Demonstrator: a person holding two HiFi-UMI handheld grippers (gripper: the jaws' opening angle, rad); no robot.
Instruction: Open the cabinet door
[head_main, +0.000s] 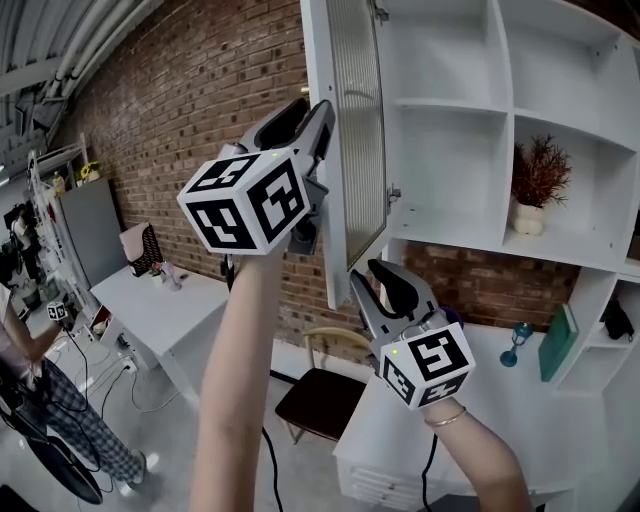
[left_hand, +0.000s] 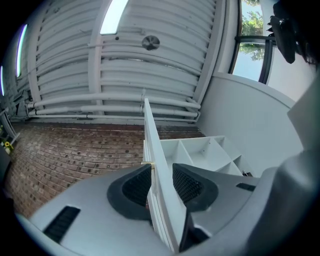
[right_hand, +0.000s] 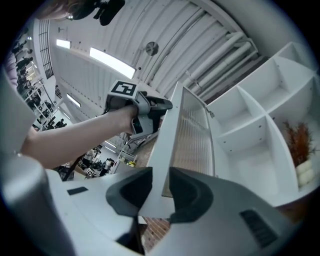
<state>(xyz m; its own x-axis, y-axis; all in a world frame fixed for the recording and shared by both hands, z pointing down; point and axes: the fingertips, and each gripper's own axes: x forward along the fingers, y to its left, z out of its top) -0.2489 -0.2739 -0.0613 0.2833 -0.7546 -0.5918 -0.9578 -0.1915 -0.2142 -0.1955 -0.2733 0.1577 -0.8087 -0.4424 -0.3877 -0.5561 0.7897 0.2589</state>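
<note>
Far left: a person in checked trousers, standing on the floor among cables; beside them, a white table against the brick wall, small items on its far end.

Left of centre: left gripper, raised on a bare arm, its marker cube facing the head camera; jaws wide, astride the free vertical edge of the cabinet door; pads close beside both faces of the door, no firm press visible in the left gripper view.

Centre: the cabinet door, white frame with a ribbed glass panel, swung out from the cabinet and standing nearly edge-on to the head camera, hinged at the left side of the upper compartments.

Below it: right gripper, pointing upward, set on the door's lower corner; jaws drawn in to a middling width, both pads against the door's frame, holding it.

Lower centre: a dark-seated chair with a pale wooden back, on the floor near the wall.

Right: the white cabinet, open compartments; a potted plant in a pale pot on a middle shelf; lower, a blue goblet and a green book, leaning, on the white counter.
</note>
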